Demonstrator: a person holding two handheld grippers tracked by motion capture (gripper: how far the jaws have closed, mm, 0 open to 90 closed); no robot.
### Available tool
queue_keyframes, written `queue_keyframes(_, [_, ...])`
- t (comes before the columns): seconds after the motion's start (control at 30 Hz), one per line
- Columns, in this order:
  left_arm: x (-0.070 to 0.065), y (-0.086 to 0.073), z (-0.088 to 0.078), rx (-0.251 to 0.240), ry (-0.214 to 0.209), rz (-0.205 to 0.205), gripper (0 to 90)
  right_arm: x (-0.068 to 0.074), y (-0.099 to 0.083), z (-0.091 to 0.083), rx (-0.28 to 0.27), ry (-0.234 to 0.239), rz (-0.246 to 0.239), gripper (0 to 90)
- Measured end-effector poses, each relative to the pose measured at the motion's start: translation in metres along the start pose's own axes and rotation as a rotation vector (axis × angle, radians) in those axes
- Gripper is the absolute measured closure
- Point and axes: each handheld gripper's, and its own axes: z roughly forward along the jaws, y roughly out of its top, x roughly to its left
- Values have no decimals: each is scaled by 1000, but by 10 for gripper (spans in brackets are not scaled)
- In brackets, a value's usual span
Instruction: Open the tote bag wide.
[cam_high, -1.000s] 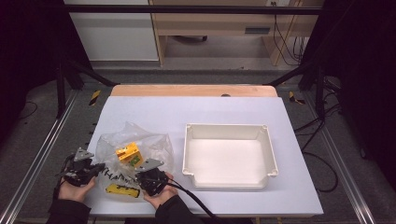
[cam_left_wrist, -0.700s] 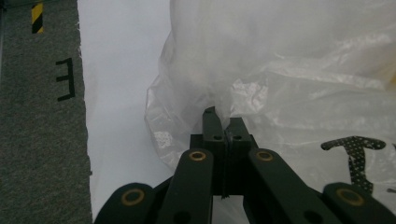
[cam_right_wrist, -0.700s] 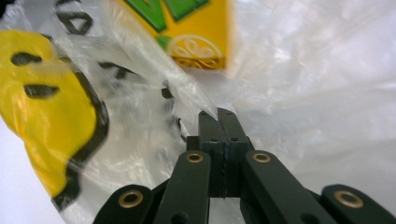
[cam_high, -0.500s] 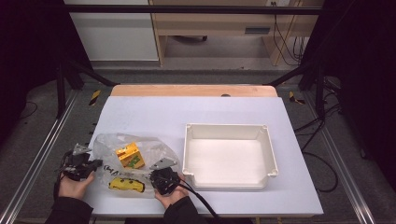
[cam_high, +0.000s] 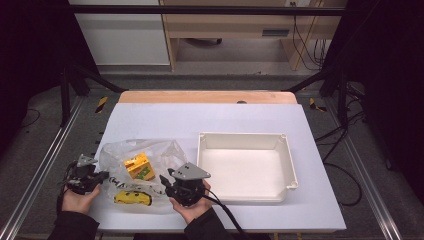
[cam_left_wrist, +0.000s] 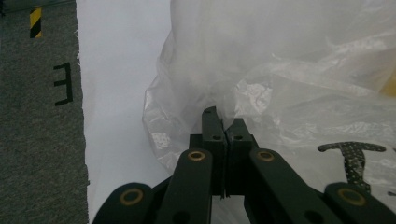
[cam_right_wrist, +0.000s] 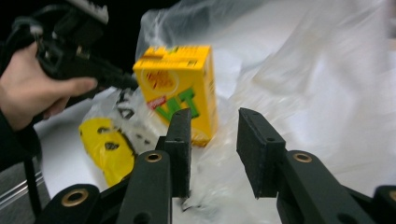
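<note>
Clear plastic bag (cam_high: 137, 172), holding a yellow carton (cam_high: 139, 167), is lying on the white table (cam_high: 220, 122) beside the tray (cam_high: 245, 167). Left gripper (cam_high: 102, 175) is pinching its edge; right gripper (cam_high: 163, 182) has just been opening, nothing between its jaws.

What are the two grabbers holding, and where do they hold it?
The left gripper pinches the clear plastic bag at its left edge, jaws shut on the film. The right gripper holds nothing; its jaws have just been opening, apart, near the yellow carton.
</note>
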Motion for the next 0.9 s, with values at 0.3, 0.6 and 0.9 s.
queue_keyframes(0.3, [0, 0, -1, -4, -7, 0, 890, -17, 11, -23, -78, -111, -3, 673])
queue_keyframes(0.6, [0, 0, -1, -1, -4, 5, 891, -34, 13, -19, -71, -225, -1, 646])
queue_keyframes(0.9, [0, -1, -1, -5, -8, 3, 891, -39, 12, -11, -34, -285, 1, 631])
